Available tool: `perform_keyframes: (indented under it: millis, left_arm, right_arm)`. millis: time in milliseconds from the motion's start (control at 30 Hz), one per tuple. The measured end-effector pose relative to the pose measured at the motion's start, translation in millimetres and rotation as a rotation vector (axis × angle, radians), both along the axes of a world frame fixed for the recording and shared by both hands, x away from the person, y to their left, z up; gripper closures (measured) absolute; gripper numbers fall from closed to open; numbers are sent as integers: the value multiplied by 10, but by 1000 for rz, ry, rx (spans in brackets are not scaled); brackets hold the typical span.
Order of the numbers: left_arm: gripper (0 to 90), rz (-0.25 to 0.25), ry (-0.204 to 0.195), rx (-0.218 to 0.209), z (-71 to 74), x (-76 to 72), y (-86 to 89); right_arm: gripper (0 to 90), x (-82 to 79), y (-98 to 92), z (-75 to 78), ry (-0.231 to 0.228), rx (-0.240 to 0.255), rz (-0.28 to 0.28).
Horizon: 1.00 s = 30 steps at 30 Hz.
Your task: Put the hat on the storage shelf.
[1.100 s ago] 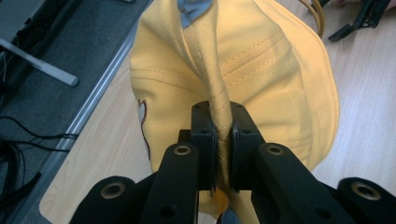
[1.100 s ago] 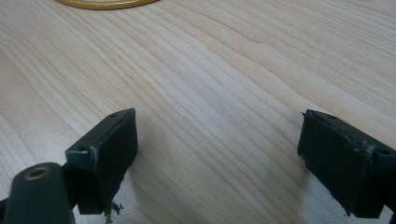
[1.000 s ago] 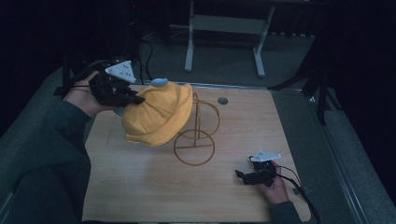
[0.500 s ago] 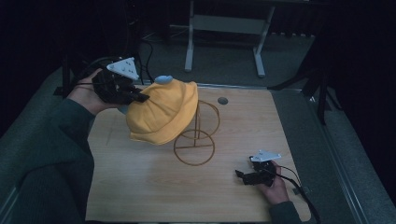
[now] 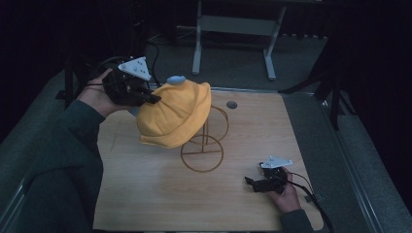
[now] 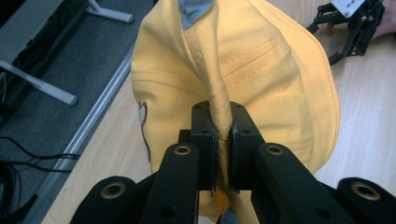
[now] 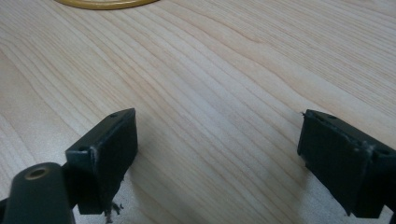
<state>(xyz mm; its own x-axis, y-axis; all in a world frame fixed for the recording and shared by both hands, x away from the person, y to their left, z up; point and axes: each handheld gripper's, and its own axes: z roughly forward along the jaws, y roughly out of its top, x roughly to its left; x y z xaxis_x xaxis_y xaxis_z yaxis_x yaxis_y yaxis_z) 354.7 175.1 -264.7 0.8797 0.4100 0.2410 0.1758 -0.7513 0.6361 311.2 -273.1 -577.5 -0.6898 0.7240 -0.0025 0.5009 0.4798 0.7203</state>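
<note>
A yellow hat (image 5: pixel 176 116) is held up above the table (image 5: pixel 145 194) by the left gripper (image 5: pixel 145 94), whose jaws are pressed together on a pinched fold of the fabric; in the left gripper view the fold (image 6: pixel 219 100) is seen running up between the two black pads (image 6: pixel 204 140), with the rest of the hat (image 6: pixel 275 79) spread out beyond and to either side of them. In the high view the gripper is seen at the hat's far-left edge, and the hat is draped over the upper part of a gold wire stand (image 5: pixel 204 145); whether it rests on the stand or merely hangs in front of it cannot be told. A small grey-blue patch (image 5: pixel 176 79) is seen at the top of the hat. The stand's round base ring (image 5: pixel 202 154) lies on the table just right of the middle. The right gripper (image 5: pixel 265 183) is held low at the near-right part of the table, well apart from the hat and the stand; its jaws are spread wide with nothing between them, and in the right gripper view bare wood (image 7: pixel 219 93) is seen between them, with an arc of the gold ring (image 7: pixel 105 3) at the top edge. One hat, one stand and two grippers are counted. A small dark round hole (image 5: pixel 231 104) is seen near the table's far edge.
</note>
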Motion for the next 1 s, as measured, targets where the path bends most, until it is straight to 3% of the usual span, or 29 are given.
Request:
perform_keyframes:
  millis: [767,1000]
  left_arm:
    - [832,-10,6,15,0,104,-334]
    - [830,17,-6,18,-9,188,-468]
  right_arm:
    - [119,0,-1,0,0,-1,1]
    - [119,1,-1,0,-1,-2,1]
